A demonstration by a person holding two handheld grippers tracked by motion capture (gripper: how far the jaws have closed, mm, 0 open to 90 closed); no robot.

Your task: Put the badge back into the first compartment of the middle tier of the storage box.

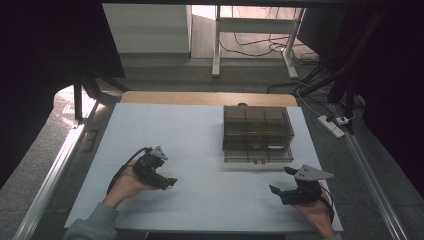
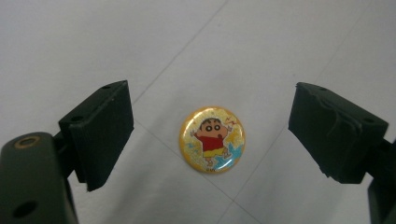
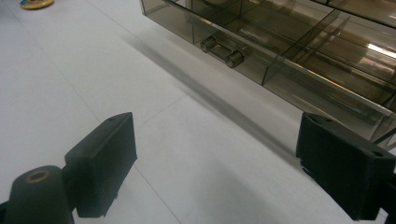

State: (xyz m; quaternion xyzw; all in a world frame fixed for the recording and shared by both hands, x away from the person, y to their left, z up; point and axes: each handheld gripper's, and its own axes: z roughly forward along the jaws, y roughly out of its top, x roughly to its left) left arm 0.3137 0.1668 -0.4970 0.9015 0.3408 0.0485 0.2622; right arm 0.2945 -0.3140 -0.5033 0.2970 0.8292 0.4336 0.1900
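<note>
Left gripper [image 2: 210, 135]: two black jaws spread wide, nothing held; seen from its own camera, they stand either side of a round badge [image 2: 212, 139], neither jaw touching it. Badge: yellow, glossy, printed with a cartoon child in a red top and yellow shorts; lies flat on the white table [image 2: 70, 42], close to where two faint seams in the surface cross. In the high view the left gripper [image 1: 170, 182] sits at the near left of the table [image 1: 200, 140], held in a hand [image 1: 126, 186] with a grey-green sleeve, and the badge shows as a small yellow spot [image 1: 173, 179] at the jaw tips. Right gripper [image 3: 215, 163]: jaws likewise wide apart and empty, held over bare table. In the high view it [image 1: 281, 181] is at the near right, grey plate on top, well apart from the badge. Drawer box [image 1: 258, 134]: smoked clear plastic, divided into compartments, stands at the far right of the table. Seen from the right gripper, its front [image 3: 280, 51] carries a handle on two round studs [image 3: 222, 50]; the badge [image 3: 35, 3] lies far off at the upper left edge.
</note>
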